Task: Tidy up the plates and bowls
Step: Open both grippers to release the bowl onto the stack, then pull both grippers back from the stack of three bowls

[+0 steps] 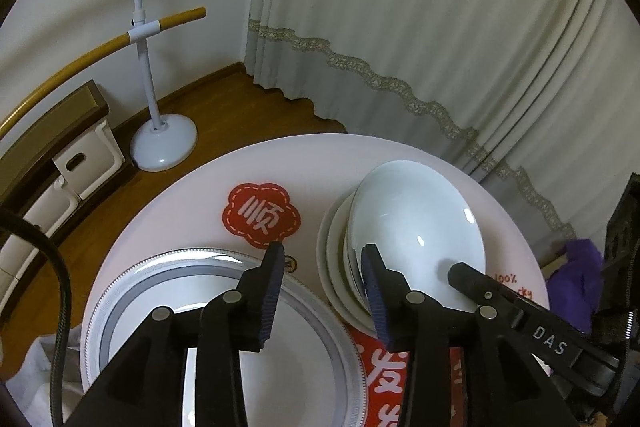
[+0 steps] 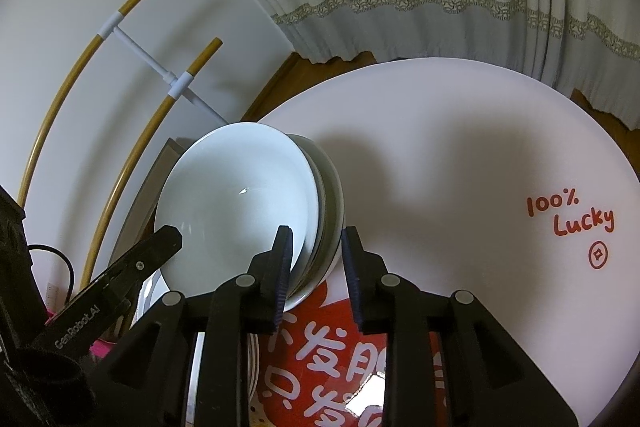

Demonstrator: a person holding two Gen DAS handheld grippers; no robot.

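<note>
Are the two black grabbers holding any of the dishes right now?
No. The left gripper and right gripper both stand open beside the stack of white dishes, pinching nothing.

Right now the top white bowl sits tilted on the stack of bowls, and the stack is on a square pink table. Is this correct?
Not quite: the table is round, not square; the right wrist view shows its curved edge. The rest stands: the top white bowl sits tilted on the stack of bowls.
</note>
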